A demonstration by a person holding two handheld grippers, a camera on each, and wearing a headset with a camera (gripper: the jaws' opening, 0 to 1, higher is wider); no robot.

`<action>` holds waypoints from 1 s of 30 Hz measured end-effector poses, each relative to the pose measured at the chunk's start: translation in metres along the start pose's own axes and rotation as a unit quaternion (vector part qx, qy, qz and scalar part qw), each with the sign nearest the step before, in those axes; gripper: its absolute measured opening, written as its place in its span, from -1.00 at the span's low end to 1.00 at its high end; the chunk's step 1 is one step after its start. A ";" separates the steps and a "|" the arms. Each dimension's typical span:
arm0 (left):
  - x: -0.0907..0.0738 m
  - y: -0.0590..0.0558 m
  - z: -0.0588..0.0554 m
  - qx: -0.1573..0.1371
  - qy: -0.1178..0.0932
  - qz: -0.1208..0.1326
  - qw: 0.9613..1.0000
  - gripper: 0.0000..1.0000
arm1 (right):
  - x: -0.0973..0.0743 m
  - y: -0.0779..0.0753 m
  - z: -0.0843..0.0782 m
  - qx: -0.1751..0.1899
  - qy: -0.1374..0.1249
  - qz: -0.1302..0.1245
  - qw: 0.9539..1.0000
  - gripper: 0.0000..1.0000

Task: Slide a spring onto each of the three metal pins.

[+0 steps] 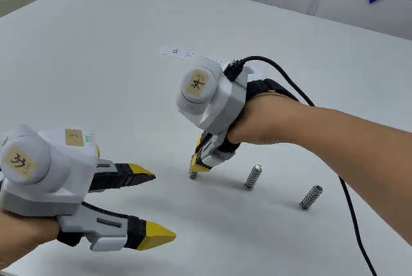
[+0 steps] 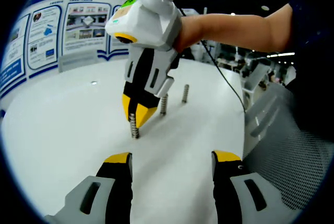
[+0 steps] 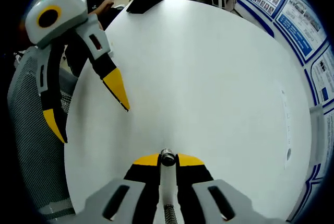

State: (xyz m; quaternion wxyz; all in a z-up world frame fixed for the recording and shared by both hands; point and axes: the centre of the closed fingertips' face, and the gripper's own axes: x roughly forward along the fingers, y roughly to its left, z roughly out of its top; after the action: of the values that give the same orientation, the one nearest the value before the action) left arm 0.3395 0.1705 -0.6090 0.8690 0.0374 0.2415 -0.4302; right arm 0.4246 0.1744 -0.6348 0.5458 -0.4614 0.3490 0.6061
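Note:
Three coiled springs stand upright in a row on the white table. My right gripper points down and is shut on the top of the left spring, which rests on the table. The middle spring and the right spring stand free. In the left gripper view the held spring sits under the right gripper. In the right gripper view a metal tip shows between the right gripper. My left gripper hovers open at the near left, holding nothing.
A thin white label strip lies farther back on the table. A black cable runs from the right gripper along the forearm and off the front edge. A mesh chair stands beside the table.

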 end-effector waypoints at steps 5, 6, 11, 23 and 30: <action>0.000 0.001 0.002 0.003 0.000 0.000 1.000 0.25 | -0.001 0.000 -0.001 -0.001 -0.005 -0.004 1.000 -0.70; 0.000 0.001 0.003 0.004 0.000 0.001 1.000 0.25 | -0.001 0.000 -0.001 0.000 -0.006 -0.005 1.000 -0.68; 0.000 0.001 0.004 0.007 0.002 0.000 1.000 0.25 | -0.007 0.000 -0.003 0.009 -0.016 -0.008 1.000 -0.66; 0.001 0.003 0.011 0.010 -0.002 0.003 1.000 0.30 | -0.033 0.003 -0.013 0.053 -0.060 -0.020 0.997 -0.61; 0.001 0.003 0.013 0.012 -0.003 0.005 1.000 0.33 | -0.047 0.013 -0.018 0.080 -0.095 -0.025 0.992 -0.61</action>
State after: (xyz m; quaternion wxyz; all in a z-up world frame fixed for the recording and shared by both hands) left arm 0.3476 0.1681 -0.5986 0.8714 0.0477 0.2336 -0.4288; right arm 0.4142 0.1396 -0.5971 0.6269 -0.3653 0.3312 0.6032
